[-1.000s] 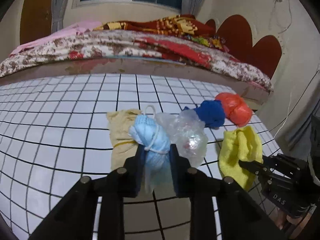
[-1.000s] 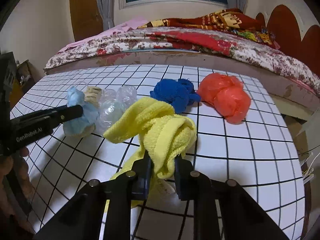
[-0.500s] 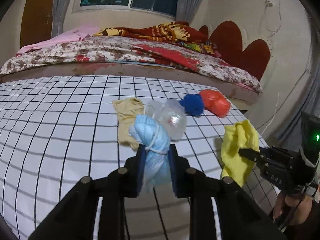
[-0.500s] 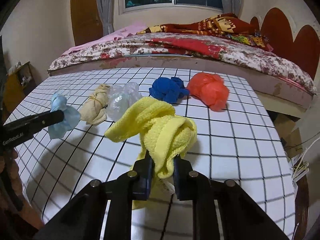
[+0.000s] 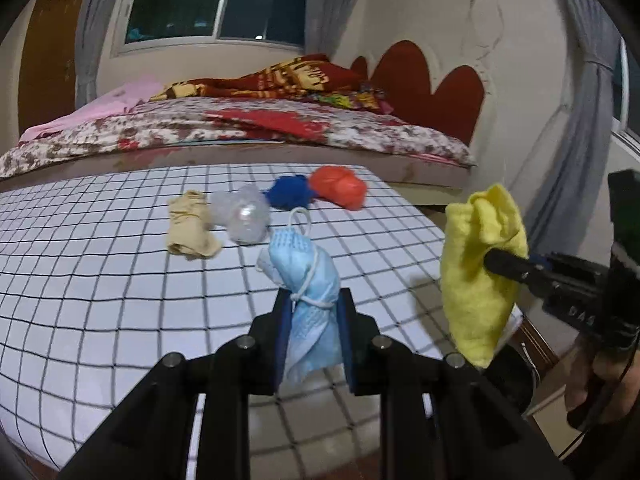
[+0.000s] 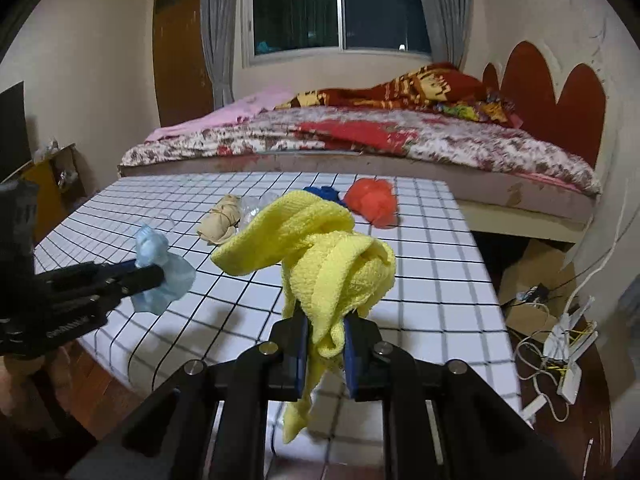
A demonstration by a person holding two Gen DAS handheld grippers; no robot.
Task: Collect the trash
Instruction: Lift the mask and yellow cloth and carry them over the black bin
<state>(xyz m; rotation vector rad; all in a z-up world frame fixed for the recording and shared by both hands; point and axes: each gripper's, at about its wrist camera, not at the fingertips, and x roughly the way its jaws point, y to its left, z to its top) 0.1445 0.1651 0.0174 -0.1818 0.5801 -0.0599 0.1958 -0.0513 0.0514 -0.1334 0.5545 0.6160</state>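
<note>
Both loads (image 5: 308, 280) (image 6: 324, 264) now higher, table-clear.

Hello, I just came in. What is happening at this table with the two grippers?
A person is collecting trash from the checkered table with a gripper in each hand. The left gripper is shut on a blue face mask, held above the table. The right gripper is shut on a yellow cloth, also lifted. Four pieces lie on the table: a beige bundle, a clear plastic bag, a blue cloth ball and an orange bag.
</note>
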